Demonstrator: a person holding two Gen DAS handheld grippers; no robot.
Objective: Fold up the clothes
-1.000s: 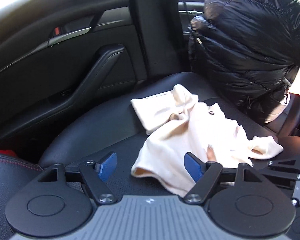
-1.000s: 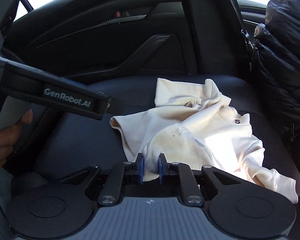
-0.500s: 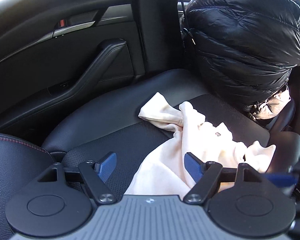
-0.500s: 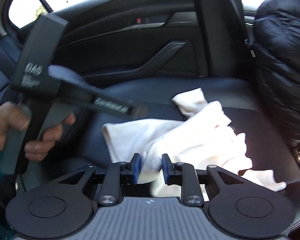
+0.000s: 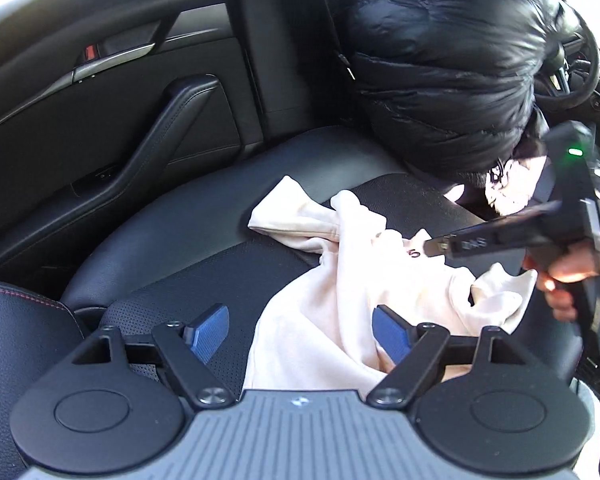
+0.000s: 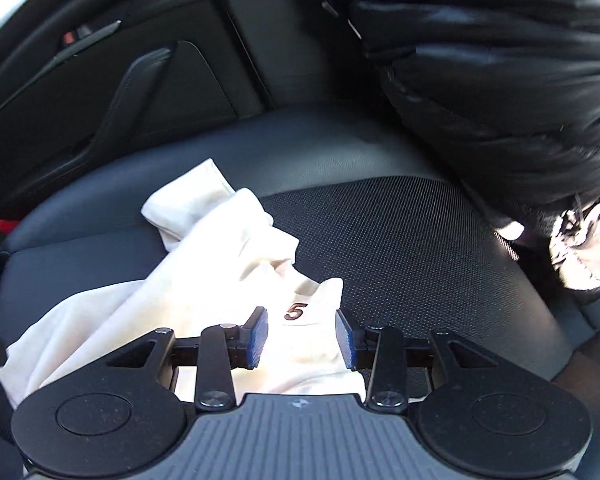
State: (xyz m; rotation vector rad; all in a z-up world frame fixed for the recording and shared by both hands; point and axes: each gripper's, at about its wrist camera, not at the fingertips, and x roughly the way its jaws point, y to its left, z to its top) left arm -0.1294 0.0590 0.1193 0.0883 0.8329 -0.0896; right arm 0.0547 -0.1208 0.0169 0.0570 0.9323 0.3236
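Observation:
A cream garment (image 5: 360,280) lies crumpled on a black car seat (image 5: 188,248). One sleeve end (image 5: 288,212) points toward the door. My left gripper (image 5: 300,334) is open low over the near edge of the cloth, and its right pad (image 5: 392,336) touches a fold. In the right wrist view, my right gripper (image 6: 300,336) is open just above the garment (image 6: 220,248). A small brown "5" mark (image 6: 295,311) shows between its pads. The right gripper (image 5: 432,246), held by a hand (image 5: 568,276), also shows in the left wrist view.
A black puffer jacket (image 5: 440,72) is piled at the far right of the seat (image 6: 400,232) and fills the upper right of the right wrist view (image 6: 500,60). The car door panel (image 5: 120,120) with its armrest closes off the left side. A seat edge with red stitching (image 5: 16,308) is at the near left.
My right gripper has opened and let go of the fold it was pinching, and now sits over the "5" mark. The garment has been dragged and bunched up. My left gripper has stayed open.

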